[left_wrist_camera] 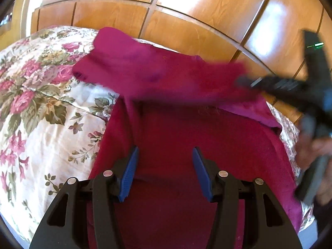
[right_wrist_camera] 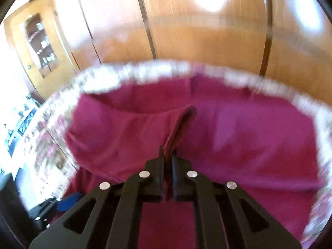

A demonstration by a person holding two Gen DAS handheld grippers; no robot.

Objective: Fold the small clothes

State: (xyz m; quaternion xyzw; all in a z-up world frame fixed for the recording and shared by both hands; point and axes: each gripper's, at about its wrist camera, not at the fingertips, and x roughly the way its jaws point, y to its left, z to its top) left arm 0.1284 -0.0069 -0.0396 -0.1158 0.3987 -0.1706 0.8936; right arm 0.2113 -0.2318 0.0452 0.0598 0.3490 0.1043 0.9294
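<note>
Magenta cloth is filling the space nearest us: we are looking at one garment, a small top by its look, lying spread on the floral bedspread. We are holding the left gripper just above its near body panel, the blue pads standing apart with nothing between them. Further on, we are keeping the right gripper pinched together on a sleeve, which is hanging raised over the body and blurring in both views. Behind the bed, wooden wardrobe doors are closing off the room. We are judging the fold as barely begun: one sleeve is being lifted, no crease is laid yet, and the other side and the final halving are still waiting. We are counting one garment, two grippers, one bedspread.
</note>
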